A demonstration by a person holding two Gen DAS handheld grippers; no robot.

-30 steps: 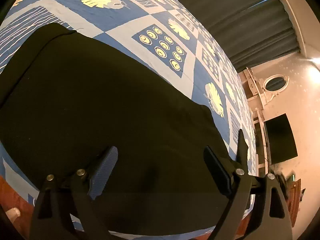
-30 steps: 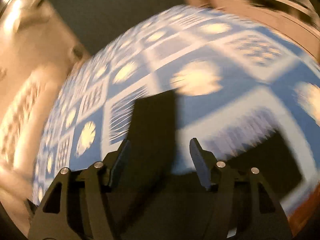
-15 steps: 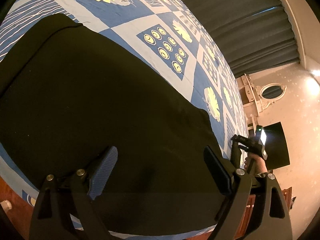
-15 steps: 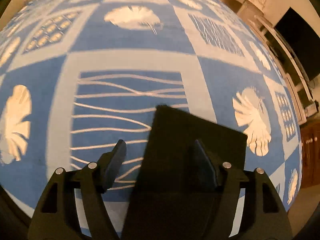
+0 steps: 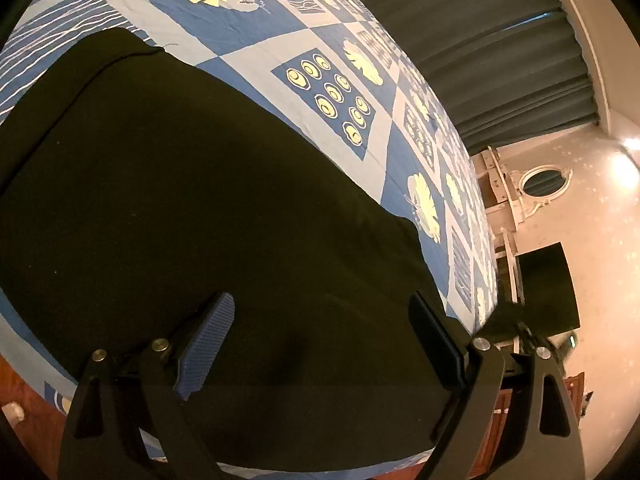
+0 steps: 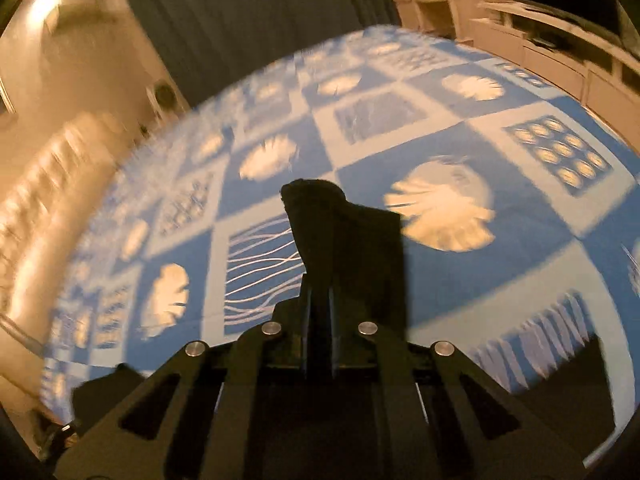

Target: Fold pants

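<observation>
Right gripper [image 6: 318, 312] is clamped tight on a bunch of the black pants [image 6: 340, 236], fingers pressed together w/ fabric sticking up above them in the center of the right wrist frame. That view is pretty blurry btw. The pinched bit stands up in front of the blue/white patterned bedspread [image 6: 500, 272], and more dark cloth shows at the bottom right and bottom left of the frame.

Left gripper [image 5: 320, 344] is wide open, nothing between the fingers, sitting over the pants [image 5: 180, 208] at the bottom of the left wrist frame. Can't tell if the tips actually touch the cloth. The blue ribbed pad [image 5: 206, 344] is on the left finger, black one on the right.

Pants are spread flat across most of the left wrist view, from upper left down to lower right, lying on the bedspread [image 5: 360, 24]. Near edge of the fabric runs along the bed's edge at the bottom.

Bkgd: dark curtains [image 5: 500, 52] top right, a black TV screen [image 5: 548, 288] on the right wall, oval mirror [image 5: 546, 178] above it.
</observation>
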